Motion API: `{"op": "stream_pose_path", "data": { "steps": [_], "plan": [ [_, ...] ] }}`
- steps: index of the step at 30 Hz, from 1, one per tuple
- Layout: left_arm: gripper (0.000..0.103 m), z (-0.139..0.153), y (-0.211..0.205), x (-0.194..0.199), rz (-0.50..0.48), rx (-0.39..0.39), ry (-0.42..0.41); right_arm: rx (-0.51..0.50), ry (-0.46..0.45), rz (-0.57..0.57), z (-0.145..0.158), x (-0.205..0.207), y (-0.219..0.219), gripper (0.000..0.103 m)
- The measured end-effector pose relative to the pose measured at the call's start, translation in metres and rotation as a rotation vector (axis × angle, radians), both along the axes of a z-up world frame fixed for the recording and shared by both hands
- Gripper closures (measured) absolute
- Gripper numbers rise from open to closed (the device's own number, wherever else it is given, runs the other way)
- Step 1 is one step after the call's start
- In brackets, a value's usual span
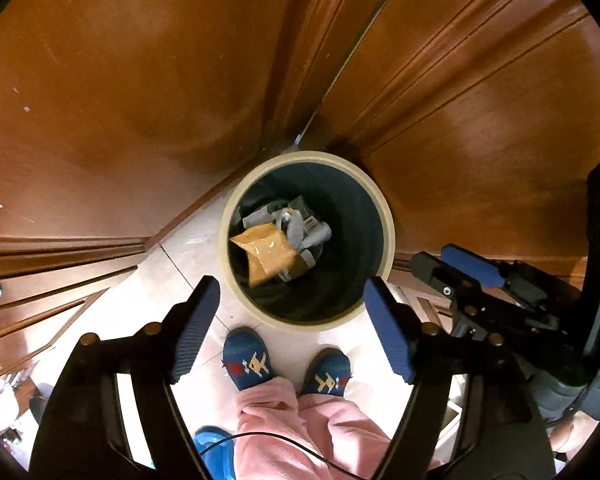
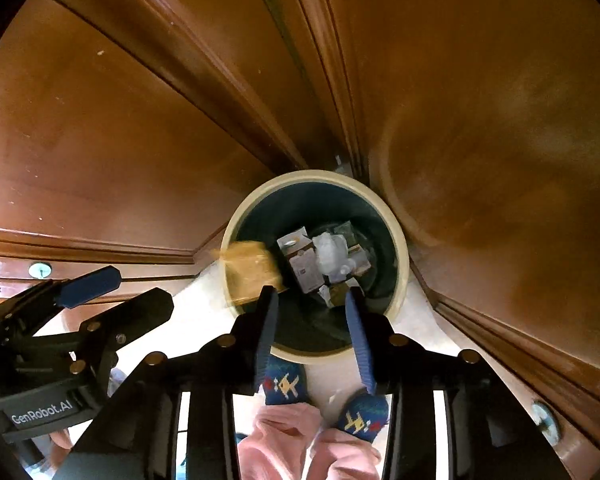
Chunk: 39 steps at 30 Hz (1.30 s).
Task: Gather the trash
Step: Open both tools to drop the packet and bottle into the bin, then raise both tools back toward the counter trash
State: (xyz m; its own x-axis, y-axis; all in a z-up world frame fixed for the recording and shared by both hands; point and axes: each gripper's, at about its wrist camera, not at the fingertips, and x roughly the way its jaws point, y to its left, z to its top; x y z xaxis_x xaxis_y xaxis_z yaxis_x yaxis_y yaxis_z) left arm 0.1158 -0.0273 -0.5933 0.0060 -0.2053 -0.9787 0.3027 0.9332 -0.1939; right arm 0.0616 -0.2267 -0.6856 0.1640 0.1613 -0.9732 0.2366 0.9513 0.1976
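My left gripper (image 1: 288, 320) hangs wide open, gripping nothing, above the near rim of the bin (image 1: 388, 216). An orange packet (image 1: 266, 252) lies inside among grey wrappers (image 1: 308, 232). My right gripper (image 2: 312, 320) is also parted and holding nothing, over my 2 slippers (image 2: 284, 386).

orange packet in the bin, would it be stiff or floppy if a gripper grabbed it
Probably floppy: the orange packet looks creased and bent over the other trash. Its glossy film may be slippery. It likely weighs little, since it rests atop loose wrappers in the bin.
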Motion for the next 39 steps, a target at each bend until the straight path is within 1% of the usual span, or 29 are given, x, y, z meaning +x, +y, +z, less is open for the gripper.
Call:
{"op": "stream_pose_path", "data": {
  "steps": [3, 7, 10, 14, 20, 26, 31, 33, 37, 39],
  "plan": [
    [0.030, 0.005, 0.003, -0.003, 0.000, -0.004, -0.006, 0.000, 0.005, -0.005, 0.008, -0.007, -0.001, 0.067],
    [0.030, 0.020, 0.005, -0.005, -0.001, -0.009, -0.012, -0.007, 0.009, -0.003, 0.021, -0.013, 0.003, 0.067],
    [0.030, 0.041, 0.009, -0.010, 0.002, -0.008, -0.017, -0.009, 0.014, -0.005, 0.036, -0.018, 0.004, 0.067],
    [0.030, 0.073, 0.013, -0.015, 0.020, -0.019, -0.026, -0.011, 0.007, -0.006, 0.066, -0.027, 0.005, 0.067],
    [0.030, 0.136, 0.017, -0.028, 0.035, -0.033, -0.061, -0.011, -0.013, -0.006, 0.124, -0.042, 0.009, 0.067],
    [0.030, 0.214, 0.023, -0.044, 0.055, -0.056, -0.124, -0.017, -0.059, 0.017, 0.195, -0.058, 0.015, 0.067],
    [0.030, 0.283, 0.032, -0.058, 0.045, -0.061, -0.200, -0.016, -0.127, 0.043, 0.264, -0.071, 0.026, 0.067],
    [0.030, 0.305, 0.037, -0.062, 0.044, -0.065, -0.221, -0.020, -0.155, 0.055, 0.289, -0.074, 0.029, 0.067],
    [0.030, 0.356, 0.050, -0.066, 0.067, -0.077, -0.277, -0.027, -0.210, 0.073, 0.340, -0.079, 0.034, 0.067],
    [0.030, 0.383, 0.058, -0.068, 0.083, -0.084, -0.319, -0.038, -0.250, 0.082, 0.365, -0.082, 0.035, 0.067]
  ]
}}
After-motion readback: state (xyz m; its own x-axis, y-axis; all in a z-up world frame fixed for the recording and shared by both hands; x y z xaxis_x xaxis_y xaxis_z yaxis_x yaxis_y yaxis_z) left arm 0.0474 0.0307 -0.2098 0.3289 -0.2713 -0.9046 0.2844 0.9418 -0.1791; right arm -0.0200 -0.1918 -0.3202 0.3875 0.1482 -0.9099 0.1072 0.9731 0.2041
